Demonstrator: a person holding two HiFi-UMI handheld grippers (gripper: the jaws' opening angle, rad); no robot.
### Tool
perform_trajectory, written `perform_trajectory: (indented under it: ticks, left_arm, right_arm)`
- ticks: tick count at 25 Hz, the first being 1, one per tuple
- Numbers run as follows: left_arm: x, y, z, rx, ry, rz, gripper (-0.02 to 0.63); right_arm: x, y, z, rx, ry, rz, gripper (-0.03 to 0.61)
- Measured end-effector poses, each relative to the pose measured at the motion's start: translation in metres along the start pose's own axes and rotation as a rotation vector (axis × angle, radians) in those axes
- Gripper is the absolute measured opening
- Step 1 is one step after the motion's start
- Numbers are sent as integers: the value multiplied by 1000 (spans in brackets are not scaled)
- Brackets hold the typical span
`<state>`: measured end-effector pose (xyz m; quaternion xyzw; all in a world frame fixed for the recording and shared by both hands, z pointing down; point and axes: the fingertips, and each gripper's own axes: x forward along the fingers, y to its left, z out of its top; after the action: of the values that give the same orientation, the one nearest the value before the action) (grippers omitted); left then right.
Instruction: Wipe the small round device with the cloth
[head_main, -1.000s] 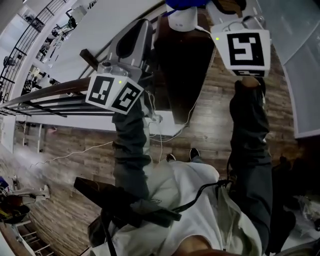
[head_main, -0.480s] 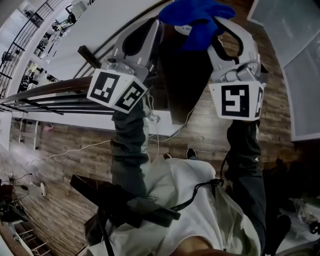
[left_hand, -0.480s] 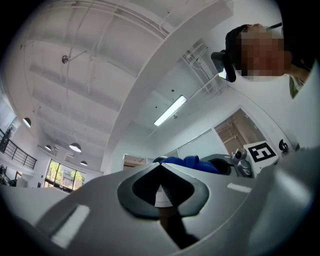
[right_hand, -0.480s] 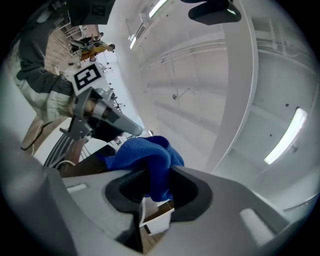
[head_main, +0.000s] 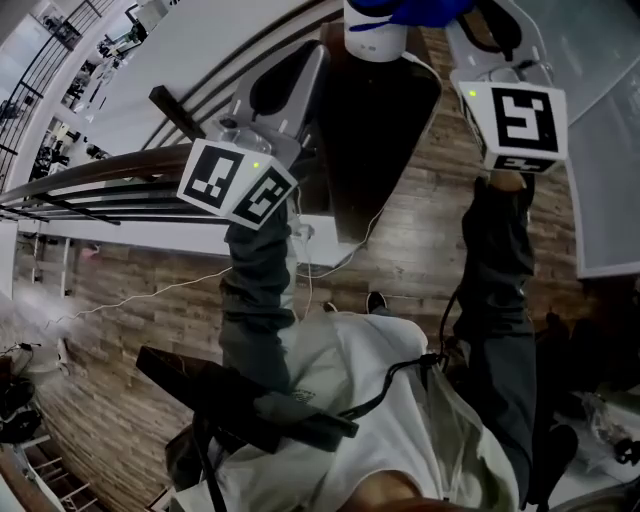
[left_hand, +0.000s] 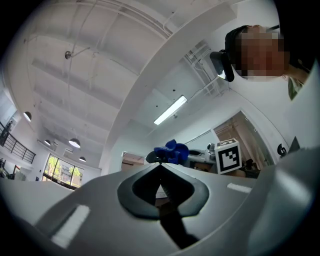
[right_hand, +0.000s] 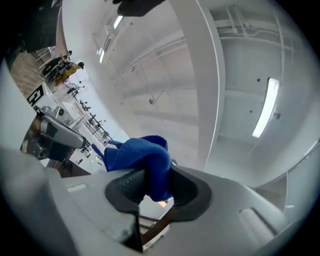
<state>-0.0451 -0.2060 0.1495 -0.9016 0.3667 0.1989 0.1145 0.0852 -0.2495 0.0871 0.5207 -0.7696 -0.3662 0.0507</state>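
The small round white device (head_main: 375, 42) stands on a dark table (head_main: 375, 150) at the top of the head view. A blue cloth (head_main: 412, 8) lies over its top, half cut off by the frame edge. My right gripper (right_hand: 156, 172) is shut on the blue cloth (right_hand: 142, 152), which bunches up between its jaws. In the head view the right gripper (head_main: 472, 10) reaches the device from the right. My left gripper (head_main: 312, 55) hovers left of the device, apart from it. The left gripper (left_hand: 161, 166) is shut with nothing in it, and the cloth (left_hand: 171, 151) shows beyond its tips.
A white cable (head_main: 340, 255) trails from the table over the wood floor (head_main: 150, 290). A dark railing (head_main: 90, 190) runs at the left, and a pale panel (head_main: 610, 160) stands at the right. A black strap (head_main: 250, 410) crosses the person's torso.
Half a second ago the right gripper and cloth sat lower, hiding the device. Now they are higher, the device shows again, and the left gripper has barely shifted.
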Motion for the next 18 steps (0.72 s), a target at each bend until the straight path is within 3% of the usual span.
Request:
perform_trajectory:
  ticks: [5, 9, 14, 18]
  left_arm:
    - [-16, 0, -1, -3, 16, 29, 3]
    - [-17, 7, -7, -11, 33, 50, 3]
    - [-15, 1, -15, -11, 38, 42, 3]
    - [-16, -2, -17, -14, 43, 39, 3]
  right_arm:
    - [-6, 36, -39, 76, 83, 111, 109]
    - [-9, 43, -52, 48, 136, 200, 107]
    - [4, 5, -22, 0, 42, 67, 109]
    - [6, 23, -21, -12, 34, 112, 109]
